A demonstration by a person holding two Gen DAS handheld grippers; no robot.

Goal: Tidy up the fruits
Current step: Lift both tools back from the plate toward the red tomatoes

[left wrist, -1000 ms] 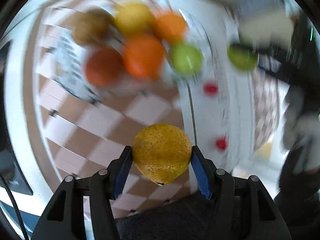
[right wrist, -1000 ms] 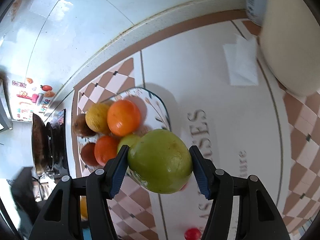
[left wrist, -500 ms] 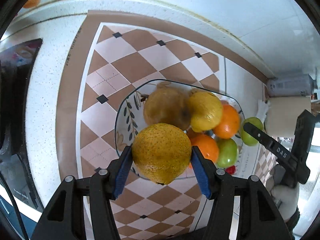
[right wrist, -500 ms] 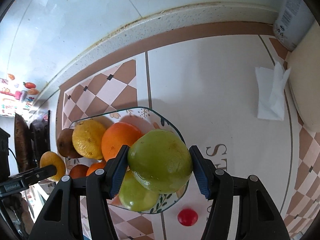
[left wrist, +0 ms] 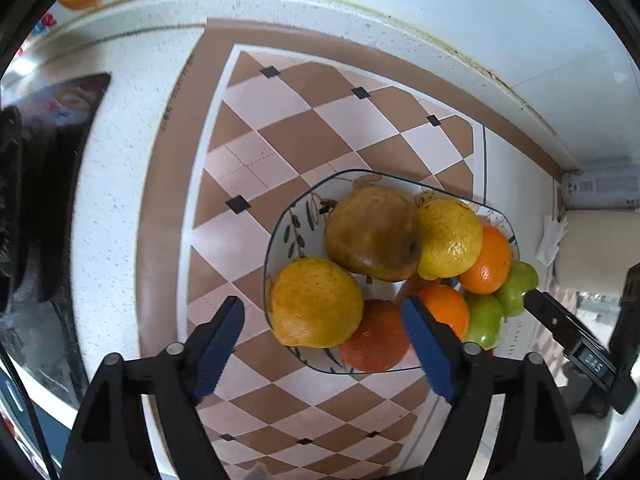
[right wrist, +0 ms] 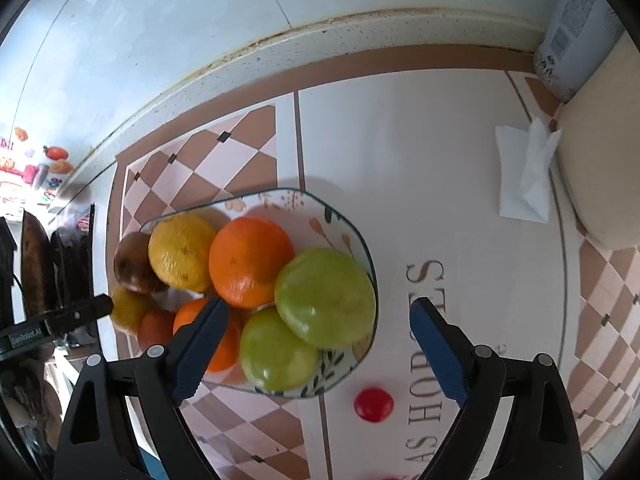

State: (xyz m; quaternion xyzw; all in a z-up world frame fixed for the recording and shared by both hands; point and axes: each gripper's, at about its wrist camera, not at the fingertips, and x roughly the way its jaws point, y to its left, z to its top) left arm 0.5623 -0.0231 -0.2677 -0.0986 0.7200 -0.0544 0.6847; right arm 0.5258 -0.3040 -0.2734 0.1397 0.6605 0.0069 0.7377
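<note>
On the near rim of the patterned plate (left wrist: pixel 298 224) lay the yellow-orange citrus (left wrist: pixel 316 302), released between the left gripper (left wrist: pixel 322 344) pads, whose jaws had just opened wide and stood clear. The right gripper (right wrist: pixel 320 344) jaws had likewise just opened around the green apple (right wrist: pixel 326 298) at the plate's right edge. Both fruits appeared firm, round and prone to rolling; grip across the widest girth. Count: two green apples, three oranges, two yellow citrus, one brown pear (left wrist: pixel 372 234), one loose red fruit (right wrist: pixel 373 404).
</note>
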